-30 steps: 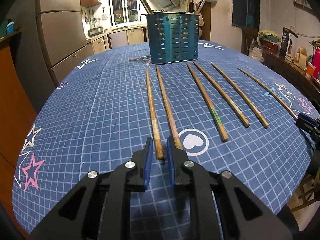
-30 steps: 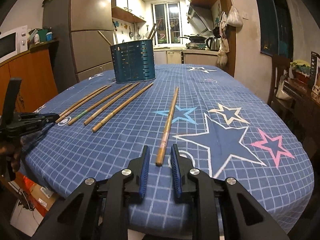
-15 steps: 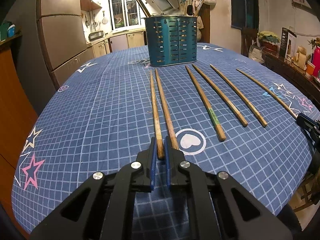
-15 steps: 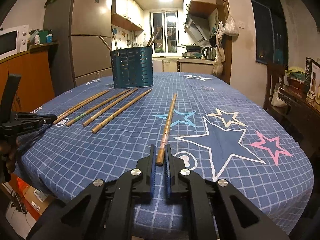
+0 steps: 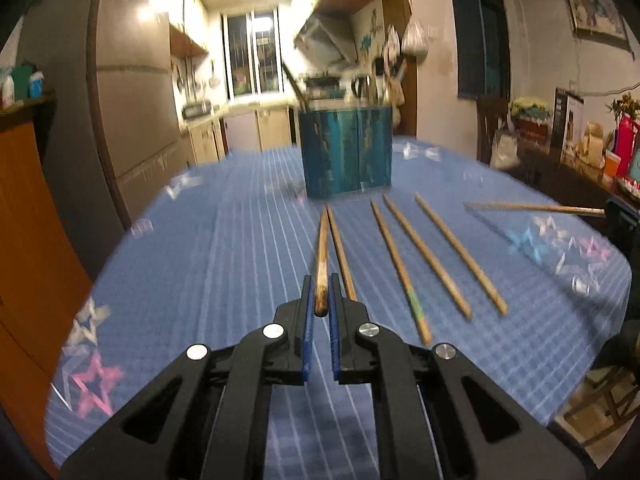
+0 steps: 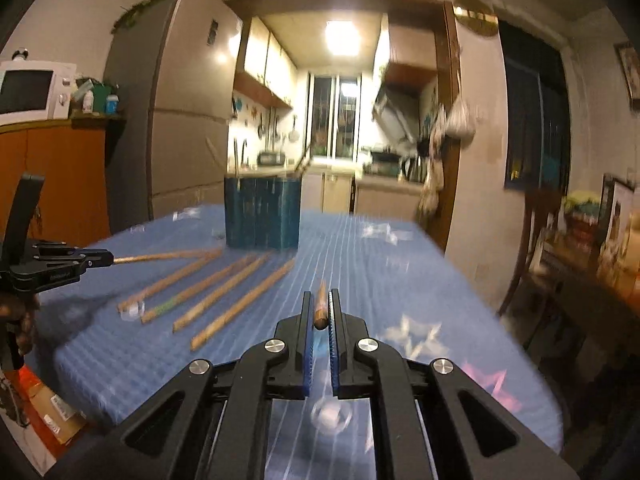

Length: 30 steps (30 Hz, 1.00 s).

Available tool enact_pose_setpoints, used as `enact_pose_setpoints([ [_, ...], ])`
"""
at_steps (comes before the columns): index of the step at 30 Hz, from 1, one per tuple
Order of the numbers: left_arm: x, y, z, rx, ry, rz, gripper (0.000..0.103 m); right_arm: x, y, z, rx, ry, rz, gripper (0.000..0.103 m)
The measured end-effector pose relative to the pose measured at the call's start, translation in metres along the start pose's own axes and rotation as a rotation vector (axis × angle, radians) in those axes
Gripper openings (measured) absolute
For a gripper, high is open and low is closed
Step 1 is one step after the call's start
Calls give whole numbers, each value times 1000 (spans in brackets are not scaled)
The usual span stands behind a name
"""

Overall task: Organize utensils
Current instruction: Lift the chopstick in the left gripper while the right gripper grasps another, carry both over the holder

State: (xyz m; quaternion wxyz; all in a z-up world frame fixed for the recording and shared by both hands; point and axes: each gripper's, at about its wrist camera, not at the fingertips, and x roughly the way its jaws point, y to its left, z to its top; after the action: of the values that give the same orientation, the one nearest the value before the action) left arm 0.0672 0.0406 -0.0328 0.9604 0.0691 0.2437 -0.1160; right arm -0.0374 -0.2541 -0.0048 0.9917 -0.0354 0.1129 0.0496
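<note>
My left gripper [image 5: 320,296] is shut on the near end of a wooden chopstick [image 5: 322,264] and holds it lifted, pointing toward the teal slotted utensil holder [image 5: 346,152]. My right gripper [image 6: 320,312] is shut on another chopstick [image 6: 320,308], seen end-on, also lifted. That stick [image 5: 532,208] shows raised at the right of the left wrist view. Several more chopsticks [image 5: 424,264] lie on the blue checked tablecloth [image 5: 200,280]. The holder [image 6: 262,212] stands at the table's far side with utensils in it.
A fridge [image 6: 180,120] and orange cabinet [image 6: 52,180] stand left of the table. A dark sideboard with clutter [image 5: 580,152] runs along the right. The table edge is close below both grippers.
Both grippers closed on their chopsticks and lifted them off the cloth. Both views have tilted up and blurred with the motion.
</note>
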Motion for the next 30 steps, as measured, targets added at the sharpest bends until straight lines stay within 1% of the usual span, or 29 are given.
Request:
enact_pose_setpoints([
  [3, -11, 6, 33, 11, -91, 17, 5, 4, -12, 32, -12, -55, 15, 8],
  [4, -17, 8, 49, 18, -135, 25, 5, 6, -15, 46, -23, -78, 25, 8],
  [6, -21, 10, 72, 22, -186, 26, 5, 15, -27, 74, -8, -99, 67, 8],
  [7, -23, 10, 87, 30, -220, 31, 5, 19, -31, 82, -6, -103, 76, 8],
  [10, -25, 9, 118, 42, -262, 18, 5, 38, -45, 112, 3, -108, 107, 8],
  [13, -21, 12, 150, 49, -280, 2, 5, 57, -55, 139, 25, -83, 158, 8],
  [17, -28, 11, 176, 53, -301, -7, 5, 71, -62, 166, 41, -74, 193, 8],
  [22, -35, 13, 199, 36, -321, -40, 5, 87, -63, 196, 60, -72, 225, 8],
  [30, -25, 12, 228, 13, -322, -72, 5, 112, -59, 241, 85, -57, 278, 8],
])
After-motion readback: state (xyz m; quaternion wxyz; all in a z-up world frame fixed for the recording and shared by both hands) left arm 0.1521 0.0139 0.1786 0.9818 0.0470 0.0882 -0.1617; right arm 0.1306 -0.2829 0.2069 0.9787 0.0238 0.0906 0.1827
